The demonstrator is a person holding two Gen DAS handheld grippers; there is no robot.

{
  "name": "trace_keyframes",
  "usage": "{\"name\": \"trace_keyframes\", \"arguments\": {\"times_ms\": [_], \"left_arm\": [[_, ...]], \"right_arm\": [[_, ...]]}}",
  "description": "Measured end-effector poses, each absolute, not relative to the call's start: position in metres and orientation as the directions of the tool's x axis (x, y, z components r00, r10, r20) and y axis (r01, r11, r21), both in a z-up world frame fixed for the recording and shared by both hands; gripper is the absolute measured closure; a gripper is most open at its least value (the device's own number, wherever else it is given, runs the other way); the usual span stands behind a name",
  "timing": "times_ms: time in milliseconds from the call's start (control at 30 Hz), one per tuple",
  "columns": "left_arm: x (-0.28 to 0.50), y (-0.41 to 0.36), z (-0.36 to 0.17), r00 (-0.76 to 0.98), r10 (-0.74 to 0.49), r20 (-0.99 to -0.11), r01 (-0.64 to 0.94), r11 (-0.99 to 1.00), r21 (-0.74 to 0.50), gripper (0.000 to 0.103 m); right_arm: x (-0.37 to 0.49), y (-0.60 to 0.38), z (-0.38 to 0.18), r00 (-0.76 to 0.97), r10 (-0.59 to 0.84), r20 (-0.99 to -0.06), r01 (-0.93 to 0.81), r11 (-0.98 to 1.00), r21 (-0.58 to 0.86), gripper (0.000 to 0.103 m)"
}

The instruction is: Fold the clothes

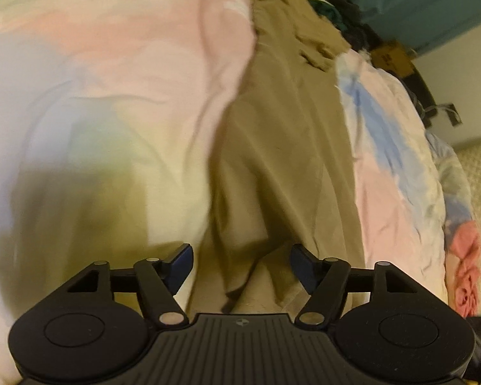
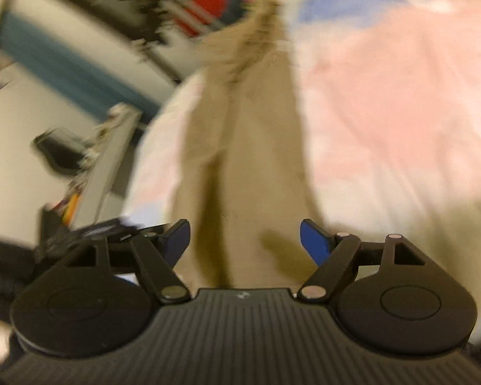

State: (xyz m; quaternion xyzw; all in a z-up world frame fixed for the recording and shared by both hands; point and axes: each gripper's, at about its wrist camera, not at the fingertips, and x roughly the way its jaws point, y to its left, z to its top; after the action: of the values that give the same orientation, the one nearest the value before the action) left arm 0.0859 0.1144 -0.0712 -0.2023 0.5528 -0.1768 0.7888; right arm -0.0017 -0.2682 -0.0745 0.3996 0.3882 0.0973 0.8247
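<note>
The tan pants [image 1: 282, 147] lie long and flat on the pastel bedcover [image 1: 112, 80]. Both the left claw [image 1: 242, 264] and the right claw [image 2: 244, 239] are open above them, holding nothing.

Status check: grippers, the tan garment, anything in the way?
Left gripper open, right gripper open, both empty. Tan garment stretched along pastel bedding. Nothing blocking.

Tan garment [image 1: 282, 147] stretched lengthwise, creased; lying on pastel bedding.
</note>
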Motion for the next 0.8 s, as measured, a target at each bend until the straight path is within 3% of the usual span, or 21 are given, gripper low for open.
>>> {"name": "trace_keyframes", "arguments": {"times_ms": [267,333,367,433,467,600,800], "left_arm": [[0.082,0.086,-0.075,0.307,-0.542,-0.782,0.197,0.840,-0.505,0.037],[0.081,0.084,-0.075,0.306,-0.527,-0.793,0.201,0.850,-0.487,0.059],[0.080,0.084,-0.075,0.308,-0.521,-0.796,0.200,0.854,-0.481,0.065],[0.077,0.087,-0.073,0.318,-0.519,-0.793,0.190,0.854,-0.483,0.093],[0.076,0.089,-0.072,0.325,-0.522,-0.789,0.182,0.853,-0.489,0.096],[0.070,0.101,-0.054,0.344,-0.483,-0.805,0.186,0.875,-0.446,0.098],[0.072,0.137,-0.044,0.338,-0.428,-0.838,0.064,0.899,-0.433,0.100]], "right_arm": [[0.003,-0.277,-0.102,0.661,0.496,-0.563,0.239,0.572,0.785,0.029],[0.004,-0.275,-0.105,0.654,0.495,-0.572,0.245,0.577,0.779,0.030],[0.005,-0.274,-0.106,0.648,0.498,-0.575,0.245,0.579,0.778,0.034],[0.006,-0.271,-0.109,0.637,0.505,-0.583,0.246,0.583,0.774,0.035],[0.005,-0.269,-0.109,0.632,0.507,-0.586,0.244,0.588,0.771,0.035],[0.003,-0.270,-0.108,0.634,0.498,-0.592,0.246,0.595,0.765,0.035],[0.009,-0.267,-0.113,0.609,0.539,-0.582,0.245,0.570,0.784,0.035]]}}
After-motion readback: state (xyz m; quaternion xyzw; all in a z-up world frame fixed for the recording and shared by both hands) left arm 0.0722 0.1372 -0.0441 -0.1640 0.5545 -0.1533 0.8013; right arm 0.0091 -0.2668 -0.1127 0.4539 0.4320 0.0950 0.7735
